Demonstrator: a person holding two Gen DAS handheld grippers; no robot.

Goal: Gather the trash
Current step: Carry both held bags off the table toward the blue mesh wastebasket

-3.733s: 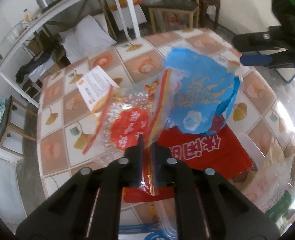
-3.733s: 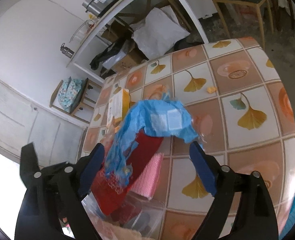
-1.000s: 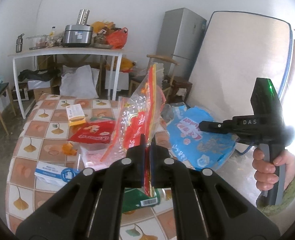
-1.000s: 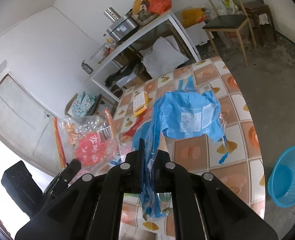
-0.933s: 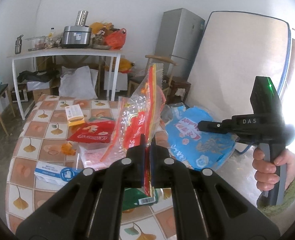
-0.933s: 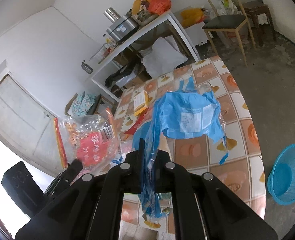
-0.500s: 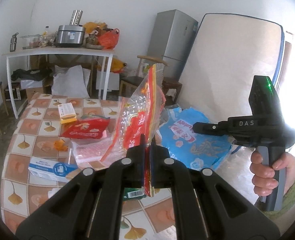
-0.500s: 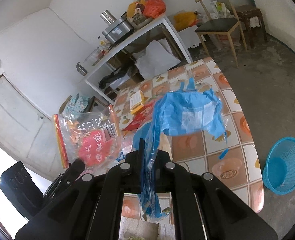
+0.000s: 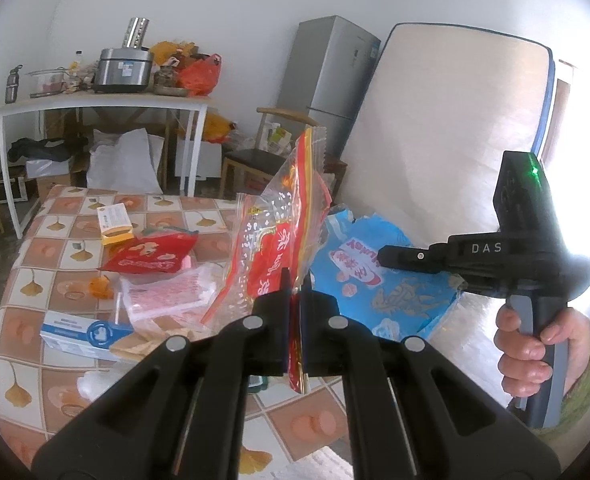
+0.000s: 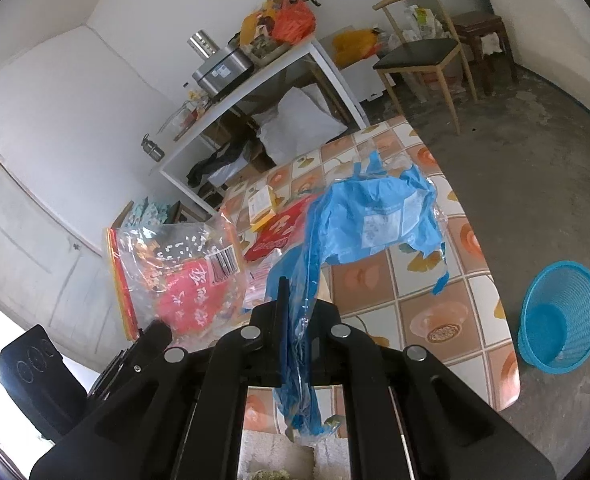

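Both sets of jaws are squeezed tight on trash. The left gripper (image 9: 293, 280) pinches a clear bag with red print (image 9: 279, 236), held up above the tiled table (image 9: 31, 276). The right gripper (image 10: 297, 292) pinches a blue plastic wrapper (image 10: 375, 216), lifted over the table's right edge. A blue basket (image 10: 561, 316) sits on the floor past that edge. A red packet (image 9: 151, 254) and a blue-and-white box (image 9: 83, 334) lie on the table.

Bare floor (image 10: 543, 184) around basket (image 10: 561, 316) — table (image 10: 475, 312) edge beside
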